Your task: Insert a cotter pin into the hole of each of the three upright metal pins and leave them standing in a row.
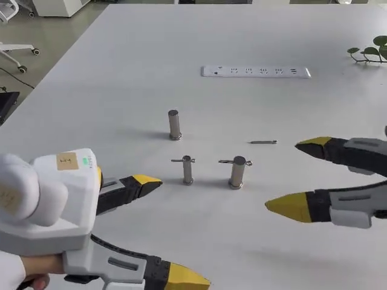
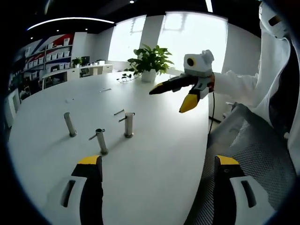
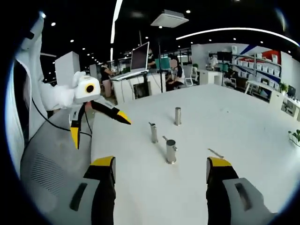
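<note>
Nearest us, at the lower left of the head view, our left tongs [image 1: 184, 231] hung with jaws apart and empty. The right tongs [image 1: 281, 177], at the right edge, were likewise spread on nothing. Mid-frame, the front left pin [image 1: 188, 170] and the front right pin [image 1: 237, 172] already carried cotter pins; the back pin [image 1: 174, 125] stood bare. The loose cotter pin [image 1: 263, 142] lay flat on the counter [image 1: 121, 72], near the right tongs. We judged it thin enough to skid from a pinch, and a reach towards the back pin could topple the finished two.
</note>
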Demonstrator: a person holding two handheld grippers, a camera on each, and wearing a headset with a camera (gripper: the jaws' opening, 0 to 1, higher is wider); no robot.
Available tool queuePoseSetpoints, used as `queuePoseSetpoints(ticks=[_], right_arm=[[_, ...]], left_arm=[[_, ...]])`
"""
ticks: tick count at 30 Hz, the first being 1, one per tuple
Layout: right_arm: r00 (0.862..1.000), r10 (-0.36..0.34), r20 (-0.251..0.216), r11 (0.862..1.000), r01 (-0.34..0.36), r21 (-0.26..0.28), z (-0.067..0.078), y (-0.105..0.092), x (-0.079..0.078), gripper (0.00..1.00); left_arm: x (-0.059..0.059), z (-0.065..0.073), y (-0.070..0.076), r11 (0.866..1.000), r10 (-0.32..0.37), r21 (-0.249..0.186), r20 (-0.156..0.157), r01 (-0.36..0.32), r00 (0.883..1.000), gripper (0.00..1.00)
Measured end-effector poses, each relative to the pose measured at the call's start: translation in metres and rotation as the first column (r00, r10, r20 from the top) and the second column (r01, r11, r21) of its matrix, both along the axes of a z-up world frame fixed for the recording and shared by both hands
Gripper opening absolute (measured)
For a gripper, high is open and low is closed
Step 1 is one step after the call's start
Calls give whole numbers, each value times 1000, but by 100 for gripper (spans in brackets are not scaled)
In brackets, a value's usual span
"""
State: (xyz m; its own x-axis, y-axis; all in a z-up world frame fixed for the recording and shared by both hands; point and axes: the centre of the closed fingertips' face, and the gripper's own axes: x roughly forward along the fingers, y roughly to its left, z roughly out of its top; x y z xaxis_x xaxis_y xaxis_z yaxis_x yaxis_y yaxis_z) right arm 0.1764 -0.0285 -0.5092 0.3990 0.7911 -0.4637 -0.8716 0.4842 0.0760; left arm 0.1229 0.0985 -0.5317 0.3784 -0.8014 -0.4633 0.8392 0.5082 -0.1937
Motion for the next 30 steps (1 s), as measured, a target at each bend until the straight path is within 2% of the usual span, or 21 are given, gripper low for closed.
queuePoseSetpoints(ticks=[3,5,8,10,12,15,19,23,25,26,27,28,29,30], right_arm=[[999,-34,-27,999,34,7,-3,-10,-8,84],[994,-91,-57,995,93,38,-6,-14,-8,91],[986,-121,-113,991,127,50,-19,-20,-12,96],[986,-125,-107,992,126,2,-29,-25,-14,98],[988,-114,-104,993,113,-17,-32,-24,-18,99],[987,-121,-108,993,122,-2,-30,-22,-19,98],[984,-133,-115,991,134,6,-28,-22,-22,98],[983,-142,-118,989,145,11,-26,-24,-24,98],[981,-156,-116,987,159,14,-25,-27,-25,98],[980,-166,-114,986,169,17,-23,-28,-25,98],[979,-171,-107,985,174,19,-23,-28,-26,98],[980,-176,-94,984,178,17,-21,-28,-27,98],[980,-176,-93,984,178,16,-21,-28,-28,98],[980,-177,-92,984,180,16,-21,-28,-29,98]], left_arm=[[0,1,2,1000,16,-8,-9,-16,1000,99],[-1,2,1,1000,22,-17,-13,-22,1000,99],[-2,1,0,999,29,-28,-21,-30,999,99],[-2,0,0,999,35,-31,-26,-36,999,99],[-1,0,2,998,45,-32,-31,-46,999,99],[5,3,7,997,61,-45,-28,-62,998,99],[29,17,17,989,114,-93,-2,-114,993,99],[62,35,26,978,167,-136,55,-159,984,99],[88,47,34,965,225,-160,92,-209,970,99],[105,54,40,954,264,-176,110,-243,958,99],[115,57,43,946,289,-185,119,-265,950,99],[126,57,46,945,303,-174,140,-278,943,99],[139,54,51,952,298,-128,171,-279,939,99],[146,50,53,956,293,-91,184,-280,938,99]])
